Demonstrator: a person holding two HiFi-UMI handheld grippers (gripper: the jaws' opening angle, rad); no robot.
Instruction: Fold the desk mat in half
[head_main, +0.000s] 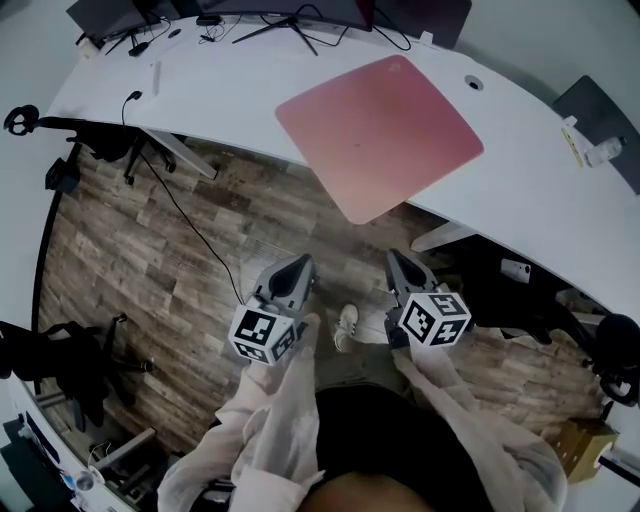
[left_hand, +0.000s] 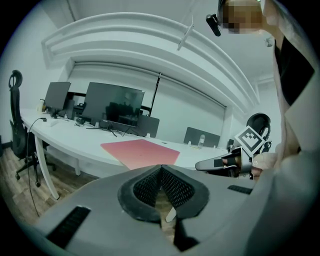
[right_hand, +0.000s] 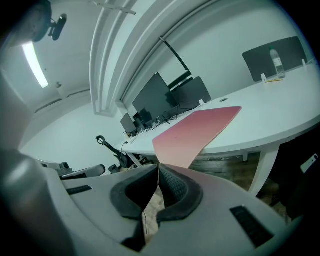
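Note:
A pink desk mat (head_main: 380, 135) lies flat on the white curved desk (head_main: 250, 95), one corner hanging over the near edge. It also shows ahead in the left gripper view as the mat (left_hand: 141, 151) and in the right gripper view as the mat (right_hand: 197, 134). My left gripper (head_main: 298, 268) and right gripper (head_main: 398, 262) hover over the wooden floor, short of the desk, side by side and pointing toward the mat. Both are shut with nothing between the jaws. The left gripper (left_hand: 161, 169) sees the right one at its right; the right gripper (right_hand: 159, 168) has its tips meeting.
Monitors and cables (head_main: 290, 20) stand along the desk's far edge. A desk leg (head_main: 180, 152) and a trailing cable (head_main: 190, 225) are over the floor at left, office chairs (head_main: 60, 360) at lower left. A dark divider panel (head_main: 600, 115) sits at right.

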